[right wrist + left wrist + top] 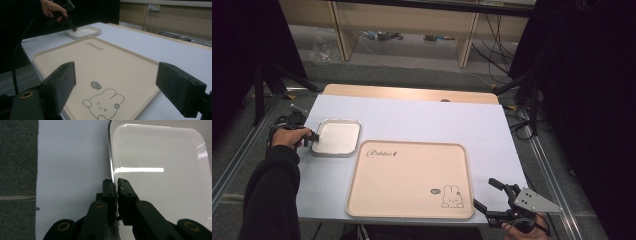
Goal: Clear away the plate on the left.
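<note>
Jaws of the left gripper (117, 185) pinch the near-left rim of the small white tray (337, 137), at the counter's (422, 115) left; right gripper (494, 196) waits wide open by the beige tray (409, 175). Grasp made; next, probably lift and carry rightward, keeping it level.

Left claw (314, 139) jaws pinched nearly together, right claw (490, 194) jaws spread wide, low over table

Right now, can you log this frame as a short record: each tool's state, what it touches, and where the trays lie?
left tool: shut on the left rim of the small white tray
right tool: open, holding nothing, by the near right corner of the large beige tray
large beige tray: empty, rabbit drawing at its near right corner
small white tray: empty, beside the beige tray's far left corner
table: white surface
</note>
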Demonstrator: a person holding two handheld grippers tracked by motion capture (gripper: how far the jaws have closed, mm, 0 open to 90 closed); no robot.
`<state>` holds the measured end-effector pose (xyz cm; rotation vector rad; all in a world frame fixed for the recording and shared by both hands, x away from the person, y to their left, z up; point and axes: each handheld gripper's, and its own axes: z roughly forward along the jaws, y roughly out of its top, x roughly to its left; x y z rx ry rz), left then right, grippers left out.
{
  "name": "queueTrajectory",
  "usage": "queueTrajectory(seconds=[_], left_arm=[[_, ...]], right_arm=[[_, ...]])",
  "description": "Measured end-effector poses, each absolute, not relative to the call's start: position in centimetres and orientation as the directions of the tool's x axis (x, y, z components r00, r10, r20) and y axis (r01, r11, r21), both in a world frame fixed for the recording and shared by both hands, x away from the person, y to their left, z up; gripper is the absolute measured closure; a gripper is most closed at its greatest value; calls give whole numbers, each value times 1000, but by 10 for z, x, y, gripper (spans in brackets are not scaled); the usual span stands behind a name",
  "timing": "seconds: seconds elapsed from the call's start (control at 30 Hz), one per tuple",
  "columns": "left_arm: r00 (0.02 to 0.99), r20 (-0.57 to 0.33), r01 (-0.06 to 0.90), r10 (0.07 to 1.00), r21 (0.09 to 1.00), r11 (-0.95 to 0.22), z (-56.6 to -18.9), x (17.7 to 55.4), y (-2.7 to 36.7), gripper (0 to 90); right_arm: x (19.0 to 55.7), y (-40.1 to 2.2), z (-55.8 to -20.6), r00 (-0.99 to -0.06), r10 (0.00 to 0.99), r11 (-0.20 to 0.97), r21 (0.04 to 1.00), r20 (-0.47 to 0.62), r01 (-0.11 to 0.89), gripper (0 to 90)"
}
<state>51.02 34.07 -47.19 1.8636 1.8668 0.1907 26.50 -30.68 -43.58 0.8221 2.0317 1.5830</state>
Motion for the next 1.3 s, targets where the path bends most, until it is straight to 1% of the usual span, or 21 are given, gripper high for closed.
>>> queueTrajectory(seconds=[0.07,0.13,0.17,0.27,0.3,0.37,0.4,0.43,0.5,0.53,0.6,0.67,0.73,0.77,0.87,0.97,1.0,1.03,1.07,1.23,1.3], left_arm=[[59,-249,911,967,408,50,-470,510,341,842],[56,-259,913,964,403,56,-471,510,342,839],[56,-264,911,963,408,59,-472,510,342,835],[59,-273,917,960,395,56,-472,512,343,825],[56,-276,917,960,394,60,-472,512,343,826],[61,-274,917,960,395,55,-472,511,344,847],[64,-274,917,960,396,52,-472,511,344,847],[64,-277,916,959,398,54,-472,511,344,849],[52,-301,913,952,402,77,-473,510,345,857],[51,-319,910,946,405,88,-474,510,346,863],[42,-391,903,920,409,133,-477,508,348,878],[40,-395,904,918,405,135,-478,506,350,879],[38,-403,893,914,424,150,-479,504,353,879],[30,-403,883,914,439,164,-478,504,354,880],[27,-399,872,917,458,174,-474,504,355,880],[11,-403,863,915,466,195,-471,503,358,879],[6,-406,855,914,476,206,-471,502,359,879],[3,-412,849,911,482,215,-471,502,360,878],[-1,-414,852,910,477,218,-469,501,361,877],[9,-454,834,891,495,244,-461,497,366,878],[7,-460,830,888,498,252,-459,496,367,880]], right_arm=[[267,-307,-436,-735,678,172,971,7,168,170],[263,-307,-435,-734,677,175,959,48,224,171],[265,-306,-436,-732,681,157,971,27,182,171],[265,-308,-435,-730,683,178,965,18,191,171],[265,-306,-436,-732,681,156,971,28,182,172],[264,-306,-436,-746,664,157,964,59,216,173],[263,-307,-435,-735,676,167,961,50,219,173],[265,-308,-435,-733,680,182,964,17,191,173],[264,-308,-435,-734,678,182,958,41,222,174],[266,-308,-436,-735,678,167,969,21,183,174],[266,-308,-435,-732,681,171,968,19,185,175],[265,-308,-435,-731,682,183,962,24,202,180],[265,-308,-435,-732,680,163,965,40,204,181],[266,-310,-434,-727,687,181,967,7,180,181],[266,-309,-435,-726,687,181,965,13,188,181],[264,-308,-435,-732,678,165,957,64,237,181],[265,-308,-435,-734,679,179,960,36,213,181],[264,-308,-435,-730,681,168,959,55,229,181],[265,-308,-435,-730,682,165,966,35,200,181],[265,-310,-435,-727,687,180,963,25,203,181],[264,-309,-434,-724,688,171,959,48,226,181]])
